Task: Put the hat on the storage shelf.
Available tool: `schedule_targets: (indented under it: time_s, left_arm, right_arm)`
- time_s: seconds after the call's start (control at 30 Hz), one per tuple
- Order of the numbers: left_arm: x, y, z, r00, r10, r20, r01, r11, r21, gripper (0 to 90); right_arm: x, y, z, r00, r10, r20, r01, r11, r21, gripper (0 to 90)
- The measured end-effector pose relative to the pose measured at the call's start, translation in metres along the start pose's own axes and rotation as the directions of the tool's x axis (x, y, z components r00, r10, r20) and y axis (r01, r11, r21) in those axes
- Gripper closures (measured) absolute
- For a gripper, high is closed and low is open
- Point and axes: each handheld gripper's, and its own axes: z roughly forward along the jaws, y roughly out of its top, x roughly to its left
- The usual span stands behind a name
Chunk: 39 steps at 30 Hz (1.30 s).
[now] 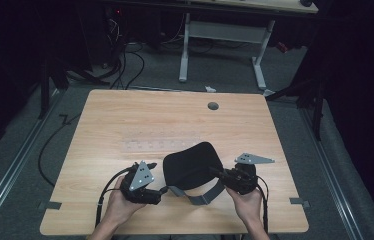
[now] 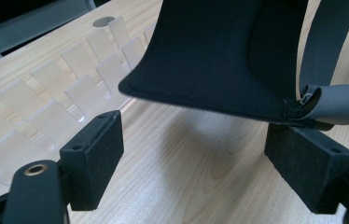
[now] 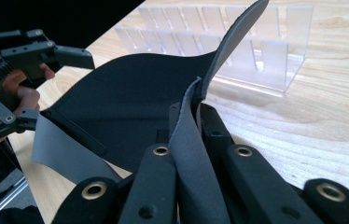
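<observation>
At 6 o'clock on the table [image 1: 125,115], the right gripper [image 3: 189,116] is clamped on the black pad's [image 1: 191,162] grey strap [image 3: 193,186]. The left gripper [image 2: 196,154], jaws wide and empty, sits under the pad's opposite corner. Likely next: close on that corner at 9 o'clock.

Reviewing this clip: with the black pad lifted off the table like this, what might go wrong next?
1. The right hand-held gripper pinches only a thin edge of the black fabric pad with grey straps; a pull might slip it free.
2. The left hand-held gripper stands open beneath the pad's corner, so that side may sag or swing.
3. The clear plastic slotted rack stands close behind; the hanging pad could brush it and shift it.
</observation>
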Motion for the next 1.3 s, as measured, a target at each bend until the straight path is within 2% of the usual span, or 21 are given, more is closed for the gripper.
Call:
schedule_targets:
  time_s: [0.2, 0.33, 0.5, 0.8, 0.9, 0.97, 1.0, 1.3]
  left_arm:
    - [-0.002, -0.002, 0.000, 0.9996, 0.027, -0.005, -0.028, 0.9996, -0.001, 20.6]
    - [-0.004, -0.004, 0.000, 0.9979, 0.065, -0.008, -0.065, 0.9979, -0.007, 23.0]
    - [-0.004, -0.004, 0.000, 0.9977, 0.067, -0.003, -0.067, 0.9976, -0.013, 25.2]
    - [-0.003, -0.005, 0.000, 0.9955, 0.091, -0.027, -0.091, 0.9958, -0.011, 29.1]
    - [-0.003, -0.006, -0.001, 0.9938, 0.109, -0.023, -0.109, 0.9940, -0.007, 34.9]
    - [-0.005, -0.006, -0.002, 0.9948, 0.102, 0.002, -0.102, 0.9948, -0.012, 40.7]
    - [-0.006, -0.007, -0.002, 0.9933, 0.116, 0.004, -0.116, 0.9933, -0.009, 41.0]
    - [-0.008, -0.008, -0.003, 0.9915, 0.129, 0.017, -0.129, 0.9916, 0.002, 54.8]
  right_arm:
    - [0.001, 0.001, 0.004, 1.0000, -0.001, -0.002, 0.001, 1.000, 0.030, 86.0]
    - [0.003, 0.002, 0.007, 1.0000, 0.000, -0.005, 0.001, 0.999, 0.043, 86.0]
    - [0.006, 0.003, 0.009, 0.9998, -0.004, -0.020, 0.005, 0.999, 0.043, 86.0]
    - [0.010, 0.005, 0.010, 0.9990, 0.002, -0.044, 0.001, 0.999, 0.049, 86.0]
    - [0.010, 0.006, 0.010, 0.9987, 0.003, -0.051, -0.001, 0.999, 0.043, 86.0]
    - [0.009, 0.007, 0.011, 0.9984, 0.002, -0.057, 0.000, 0.999, 0.040, 86.0]
    - [0.009, 0.007, 0.011, 0.9977, 0.004, -0.068, -0.002, 0.999, 0.040, 86.0]
    - [0.011, 0.007, 0.018, 0.9947, 0.001, -0.103, 0.003, 0.999, 0.034, 85.7]
